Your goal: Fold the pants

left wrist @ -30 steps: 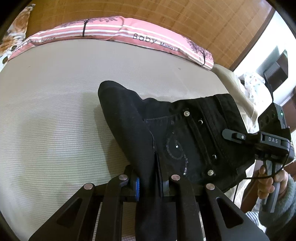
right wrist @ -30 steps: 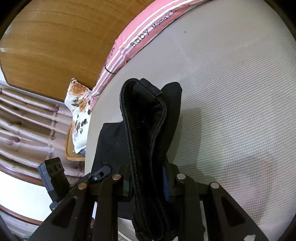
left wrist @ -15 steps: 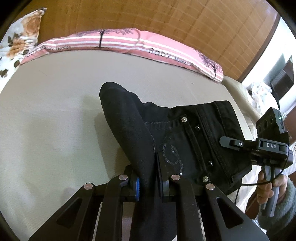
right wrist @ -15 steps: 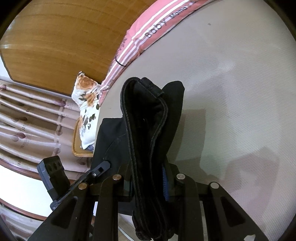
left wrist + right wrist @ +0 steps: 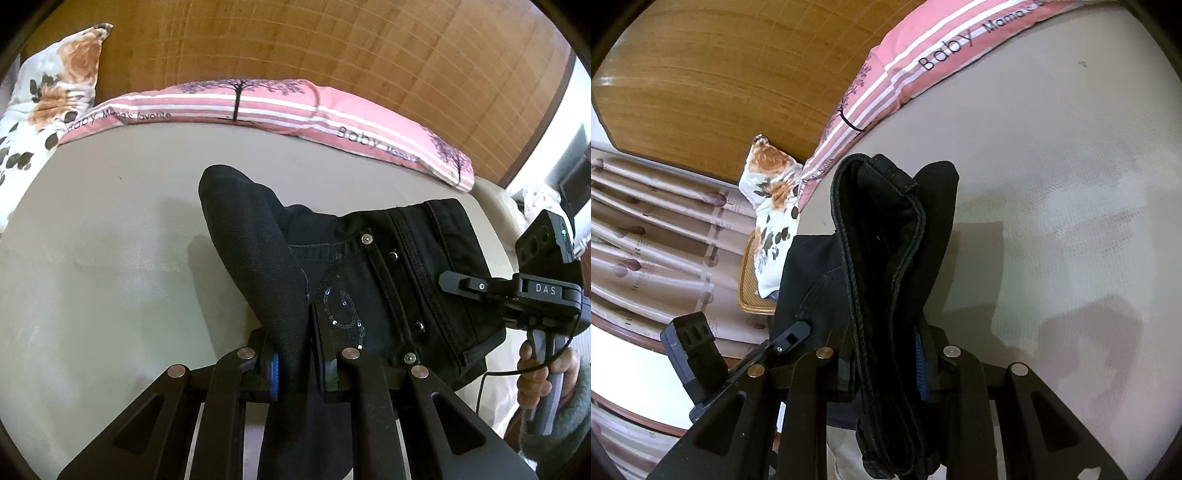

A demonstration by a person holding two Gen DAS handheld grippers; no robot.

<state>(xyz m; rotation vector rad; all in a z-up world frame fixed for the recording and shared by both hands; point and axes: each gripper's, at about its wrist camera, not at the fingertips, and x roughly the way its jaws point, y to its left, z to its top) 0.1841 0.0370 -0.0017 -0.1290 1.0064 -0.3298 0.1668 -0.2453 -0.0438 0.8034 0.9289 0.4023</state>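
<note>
Both grippers, left gripper (image 5: 295, 365) and right gripper (image 5: 886, 365), clench black jeans (image 5: 388, 280) above the mattress (image 5: 110, 258) (hems level, waistband taut, advisably) for a square fold.

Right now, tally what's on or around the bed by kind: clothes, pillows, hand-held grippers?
Pants: 1, black, clamped by both grippers
Pillows: 2, pink striped pillow and floral pillow
Hand-held grippers: 2, left hand-held gripper and right hand-held gripper
Total: 5
</note>
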